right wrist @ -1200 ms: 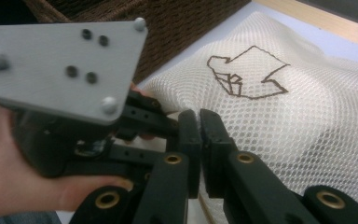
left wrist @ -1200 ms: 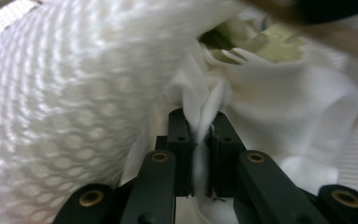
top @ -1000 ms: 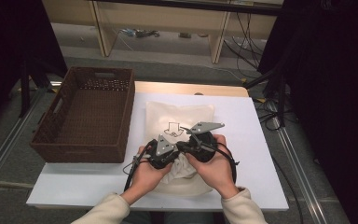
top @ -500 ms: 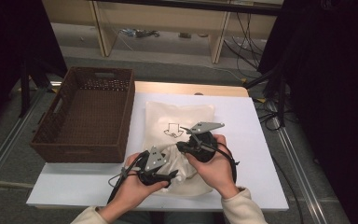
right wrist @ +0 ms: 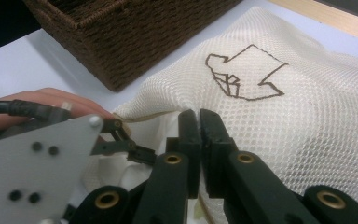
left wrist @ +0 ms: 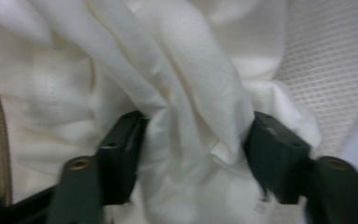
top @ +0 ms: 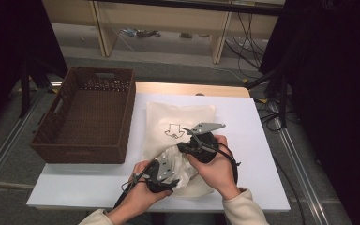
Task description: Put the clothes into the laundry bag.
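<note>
From the high view I see the mesh laundry bag (top: 180,122) lying flat on the white table (top: 253,140), just beside the brown wicker basket (top: 86,117), with its near end lifted between my two hands. The right gripper (top: 183,146) holds up the bag's mouth edge, and the left gripper (top: 168,180) sits lower, at the white cloth (top: 180,164) that bulges out of the opening.

In the left gripper view, a thick fold of that cloth (left wrist: 191,140) runs up between the jaws. They have just been closing on it, and both pads look to be in contact with the bunched fabric, so I read this as a grip, though a loose one.

In the right gripper view, the jaws stand pressed together with the bag's hem pinched at their tips — the mesh (right wrist: 279,107) spreads away beyond them, its arrow print (right wrist: 244,70) uppermost, and the basket's corner (right wrist: 121,32) lies behind. The left gripper (right wrist: 137,151) shows at the lower left, under the bag's lip.

My judgement of handling: the cloth is light, soft and limp, and it will sag and slip rather than push. Gathering a thick bunch is better than a single layer. The mesh is thin and floppy — best held at the stiffer hemmed edge by the zip, kept raised so that the mouth stays open.
</note>
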